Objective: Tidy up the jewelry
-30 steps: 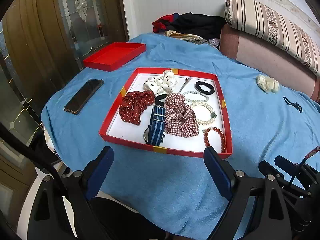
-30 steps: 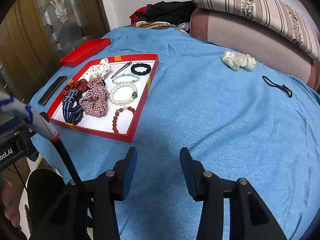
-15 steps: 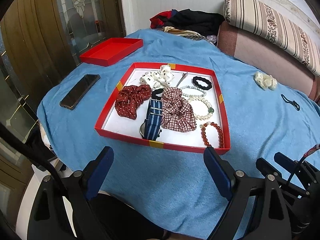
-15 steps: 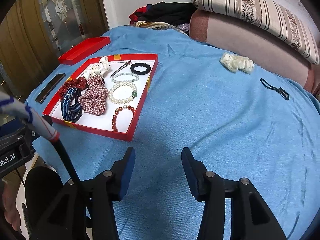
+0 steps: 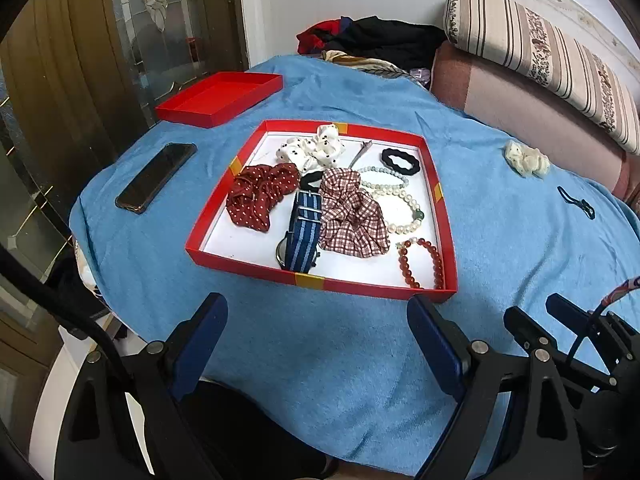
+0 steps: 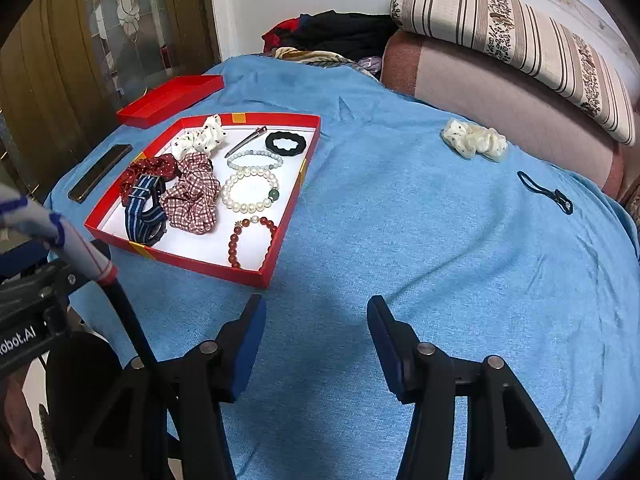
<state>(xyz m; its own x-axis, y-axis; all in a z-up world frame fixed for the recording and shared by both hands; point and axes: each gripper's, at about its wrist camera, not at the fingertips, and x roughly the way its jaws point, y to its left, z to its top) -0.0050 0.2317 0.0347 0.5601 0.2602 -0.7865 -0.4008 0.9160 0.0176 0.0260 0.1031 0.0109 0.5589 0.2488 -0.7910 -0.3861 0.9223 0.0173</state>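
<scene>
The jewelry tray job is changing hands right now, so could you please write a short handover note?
Left gripper: open, empty, hovering before the near rim of the tray.
Right gripper: open, empty, jaws have just been opening, over bare blue cloth.
In the tray: three scrunchies, striped watch, hair clip, black hair tie, three bead bracelets.
Outside, on the cloth: white scrunchie and a thin black hair loop near the sofa; phone and red lid beyond the tray.
Done: most pieces are in.
Left: probably the scrunchie and loop.
</scene>
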